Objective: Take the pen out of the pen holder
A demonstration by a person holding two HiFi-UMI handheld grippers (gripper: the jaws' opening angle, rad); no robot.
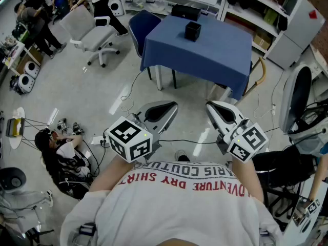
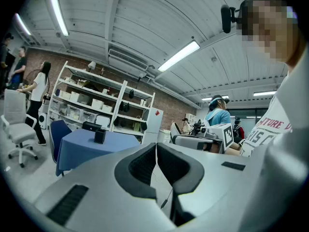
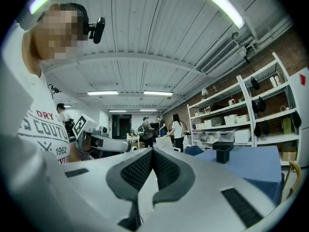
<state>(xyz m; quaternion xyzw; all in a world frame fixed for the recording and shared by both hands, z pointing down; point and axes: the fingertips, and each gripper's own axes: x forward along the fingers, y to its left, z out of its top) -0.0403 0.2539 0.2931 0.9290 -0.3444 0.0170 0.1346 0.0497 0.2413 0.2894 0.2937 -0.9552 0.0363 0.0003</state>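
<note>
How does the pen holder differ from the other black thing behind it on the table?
The pen holder is a small, upright cube; the black box is wider and lower. The pen holder stands further in on the blue tablecloth, nearer the person; the black box sits at its far edge. Both are black and rest on that cloth.

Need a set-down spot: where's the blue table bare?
Bare: all of the blue table in front of and right of the pen holder, to its edges. Crowded: far edge, where a black box sits behind the holder.
</note>
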